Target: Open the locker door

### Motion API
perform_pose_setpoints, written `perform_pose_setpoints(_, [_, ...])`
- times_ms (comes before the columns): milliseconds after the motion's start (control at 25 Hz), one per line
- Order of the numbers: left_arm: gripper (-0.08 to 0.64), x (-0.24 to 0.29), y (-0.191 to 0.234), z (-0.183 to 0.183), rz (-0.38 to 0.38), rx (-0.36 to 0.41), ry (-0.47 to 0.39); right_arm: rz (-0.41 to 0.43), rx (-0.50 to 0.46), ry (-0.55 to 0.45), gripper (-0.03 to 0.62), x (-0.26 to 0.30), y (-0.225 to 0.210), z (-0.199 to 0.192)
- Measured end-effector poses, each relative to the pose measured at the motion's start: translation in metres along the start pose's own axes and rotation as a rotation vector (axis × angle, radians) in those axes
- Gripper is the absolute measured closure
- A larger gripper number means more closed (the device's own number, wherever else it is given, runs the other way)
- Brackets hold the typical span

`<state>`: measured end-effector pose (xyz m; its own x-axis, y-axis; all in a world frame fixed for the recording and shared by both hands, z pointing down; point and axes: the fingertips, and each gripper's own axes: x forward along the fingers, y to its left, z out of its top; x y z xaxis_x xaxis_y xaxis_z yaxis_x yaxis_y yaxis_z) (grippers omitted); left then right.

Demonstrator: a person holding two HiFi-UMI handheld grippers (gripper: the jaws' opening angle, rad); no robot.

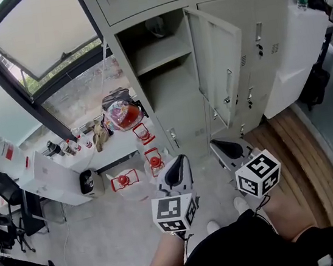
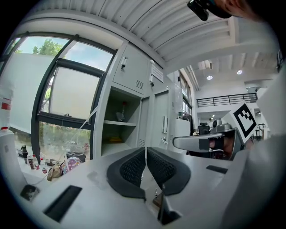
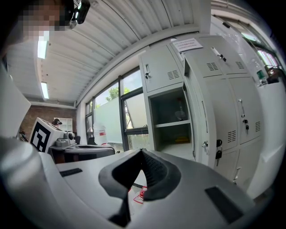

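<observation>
**Locker door standing open, both grippers pressed shut and empty**

The grey locker door (image 1: 221, 60) is hanging wide open. It is swinging out from the right side of its compartment (image 1: 175, 88) toward the person, and it is showing its pale inner face in the head view. Inside, a shelf (image 1: 158, 53) is dividing the compartment, and a small pale item is sitting on the upper level. The left gripper (image 2: 146, 150) is pointing at the lockers with its ribbed pads pressed together and nothing between them. It is sitting well short of the door. The right gripper (image 3: 142, 152) is hovering just beside it, nearer the door's free edge, and its jaws are likewise meeting on nothing. A colourful bag (image 1: 124, 114) and several red-topped containers (image 1: 145, 135) are lying on the floor (image 1: 108, 242) left of the lockers, below the window (image 1: 42, 36).
</observation>
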<state>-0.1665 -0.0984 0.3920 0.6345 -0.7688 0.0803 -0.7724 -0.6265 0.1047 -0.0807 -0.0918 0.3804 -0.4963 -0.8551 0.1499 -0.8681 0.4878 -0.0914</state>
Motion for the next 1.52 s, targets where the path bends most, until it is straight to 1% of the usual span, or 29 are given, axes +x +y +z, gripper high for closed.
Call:
perform_pose_setpoints(160, [0.535,0.0008,-0.0022,0.0028,-0.015,0.018,-0.002,-0.002,-0.002,0.001,0.538,-0.0007,0.0005,-0.0005])
perform_pose_setpoints(440, [0.535,0.0006,-0.0041,-0.0004,-0.024,0.025,0.006,0.005,0.001,0.007,0.538,-0.0006,0.0033,-0.0048])
perform_pose_setpoints(1520, [0.535,0.0022,-0.0024,-0.0019,-0.017,0.019,0.009,0.009,0.010,0.017,0.538,0.0021,0.0015,-0.0083])
